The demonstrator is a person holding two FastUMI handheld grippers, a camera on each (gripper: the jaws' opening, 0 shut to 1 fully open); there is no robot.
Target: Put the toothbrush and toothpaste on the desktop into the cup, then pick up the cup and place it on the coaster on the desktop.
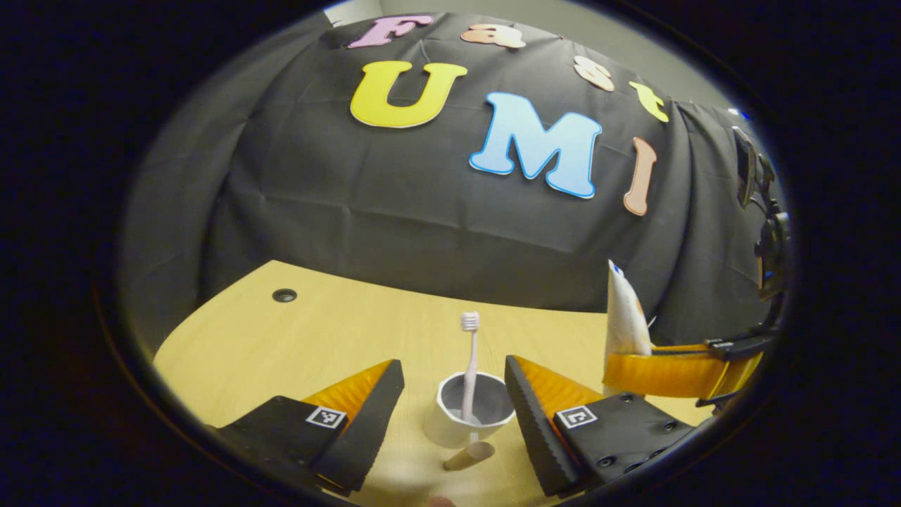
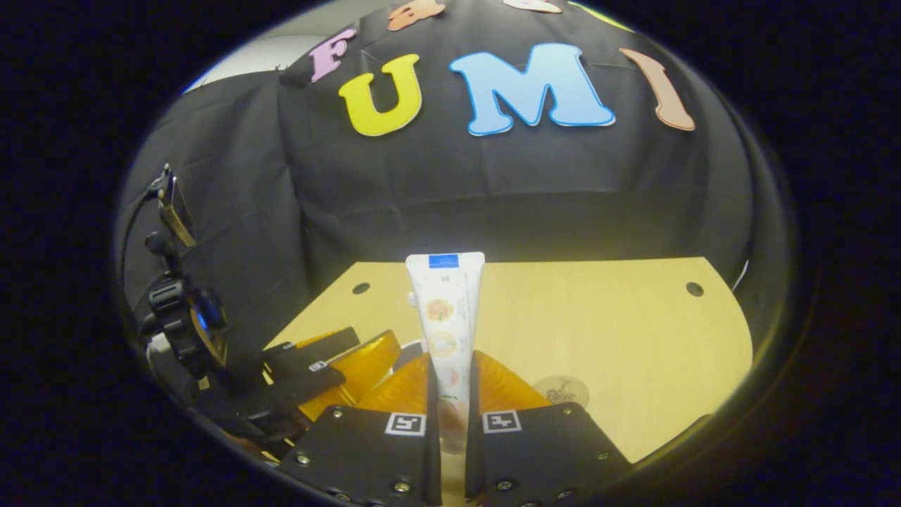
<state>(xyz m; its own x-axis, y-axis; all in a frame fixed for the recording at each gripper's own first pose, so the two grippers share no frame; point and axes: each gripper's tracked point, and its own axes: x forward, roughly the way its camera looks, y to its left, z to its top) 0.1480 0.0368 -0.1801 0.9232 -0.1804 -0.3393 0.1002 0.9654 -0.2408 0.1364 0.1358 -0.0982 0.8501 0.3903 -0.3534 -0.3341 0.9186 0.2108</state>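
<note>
While the toothbrush (image 1: 469, 359) stands upright in the cup (image 1: 467, 417) on the bench (image 1: 295, 345), the left tongs (image 1: 454, 401) are held released around that cup. The toothpaste (image 2: 446, 317) is clenched upright by the right tongs (image 2: 450, 394), near the coaster (image 2: 562, 391).

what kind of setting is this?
Likely a staged data-collection booth, not a bathroom: a black cloth backdrop hangs behind a light wooden desktop with cable holes, and handheld grippers work a white cup there.
</note>
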